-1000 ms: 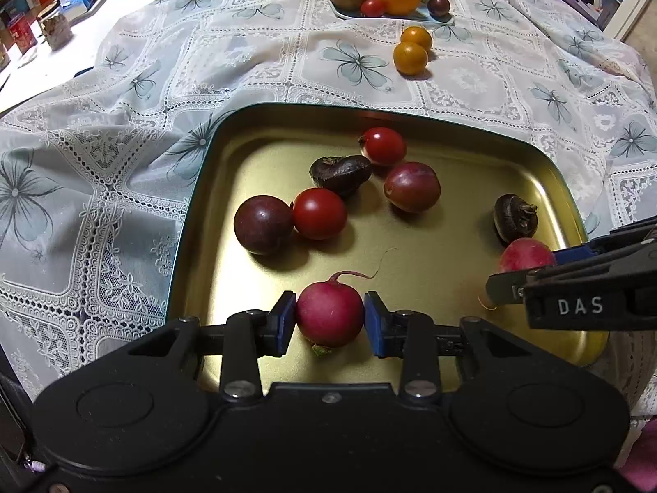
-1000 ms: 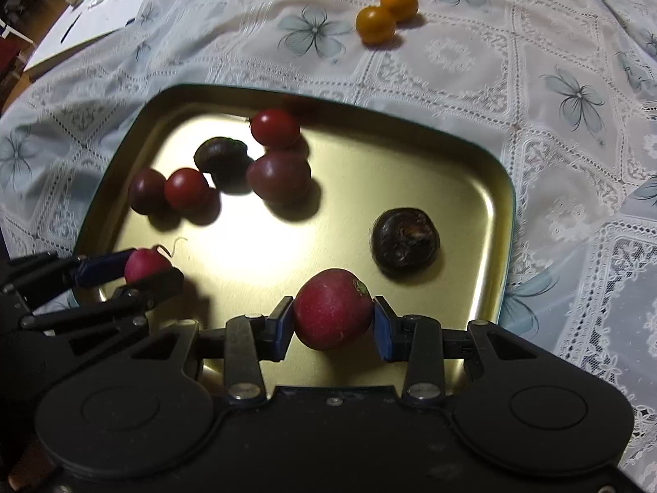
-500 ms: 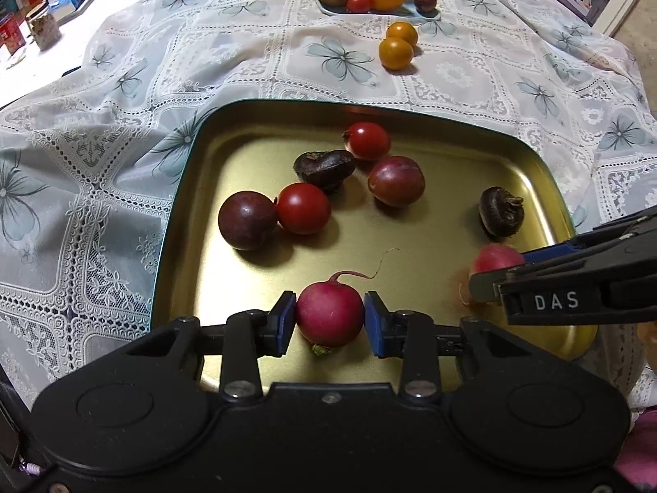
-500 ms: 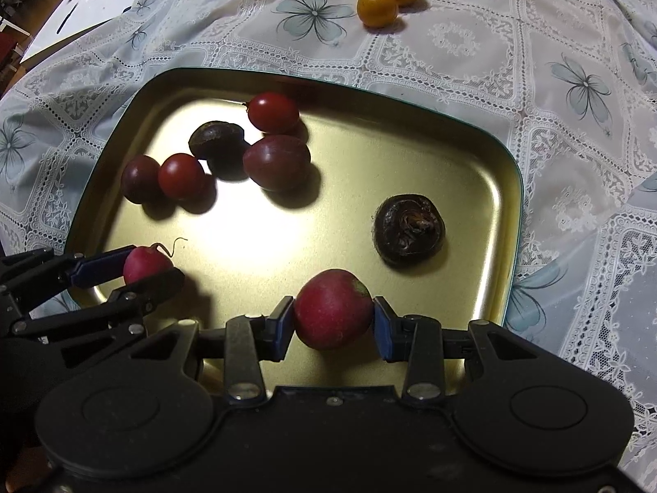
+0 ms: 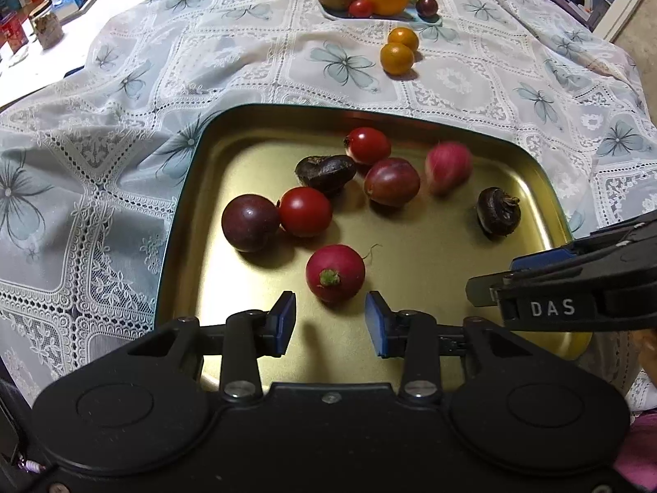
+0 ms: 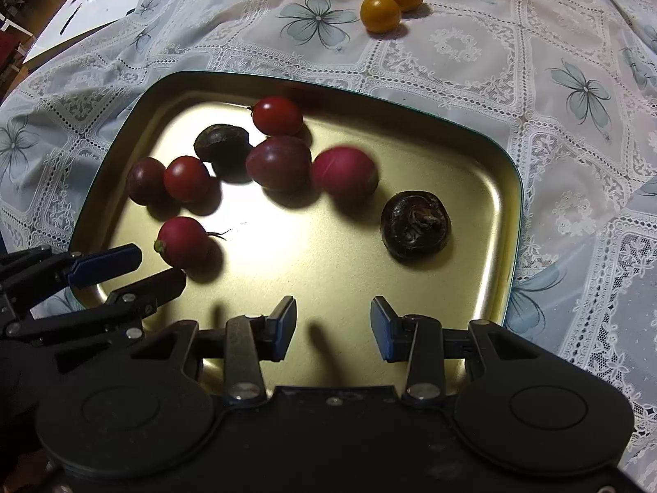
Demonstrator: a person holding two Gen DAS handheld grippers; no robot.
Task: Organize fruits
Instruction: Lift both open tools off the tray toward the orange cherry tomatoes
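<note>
1. The left hand-held gripper (image 5: pixel 330 321) has its jaws spread apart, blue pads (image 5: pixel 284 320) facing each other with nothing between them.
2. The right hand-held gripper (image 6: pixel 333 328) is likewise spread wide and holds nothing.
3. Both point forward and downward, side by side.

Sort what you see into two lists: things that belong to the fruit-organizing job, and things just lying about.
Belongs to the job:
gold tray
two radishes
tray's tomatoes and plums
two loose oranges
far fruit plate

Just lying about:
lace tablecloth
boxes and cans
</note>
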